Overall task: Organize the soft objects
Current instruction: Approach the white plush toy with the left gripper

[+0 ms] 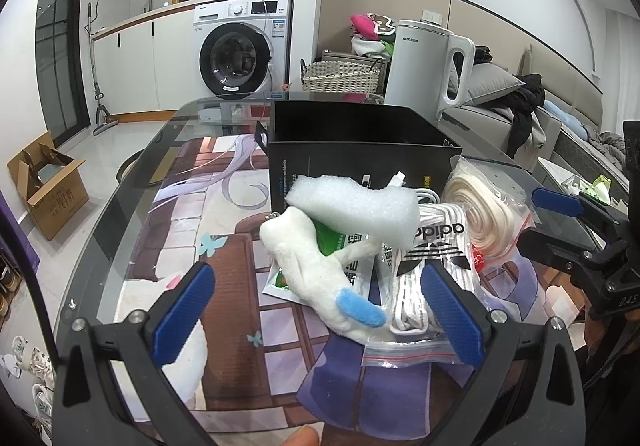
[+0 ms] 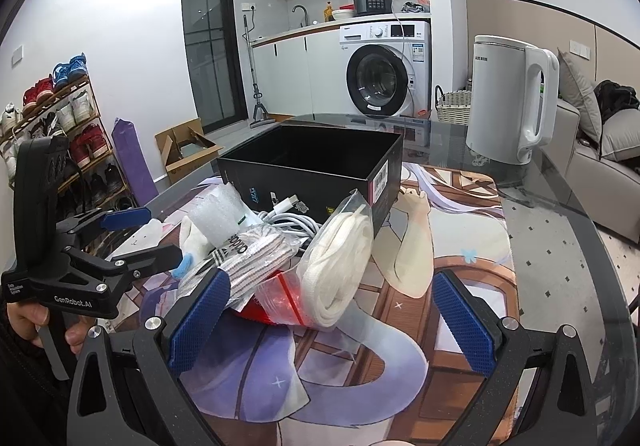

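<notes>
A pile of soft things lies on the printed mat in front of an open black box (image 1: 360,134) (image 2: 316,162). In the left wrist view it holds a white foam block (image 1: 356,206), a white plush toy (image 1: 320,266) with a blue tip, striped Adidas socks (image 1: 432,258) in a bag and a bagged cream strap roll (image 1: 484,214). In the right wrist view the strap roll (image 2: 340,258), socks (image 2: 248,254) and a white cable (image 2: 288,222) show. My left gripper (image 1: 320,314) is open just short of the plush. My right gripper (image 2: 332,326) is open before the strap bag.
A white kettle (image 1: 432,66) (image 2: 508,102) stands behind the box on the glass table (image 1: 120,214). A green-printed packet (image 1: 340,246) lies under the plush. A cardboard box (image 1: 44,186), washing machine (image 1: 240,50) and shoe rack (image 2: 60,134) stand beyond the table.
</notes>
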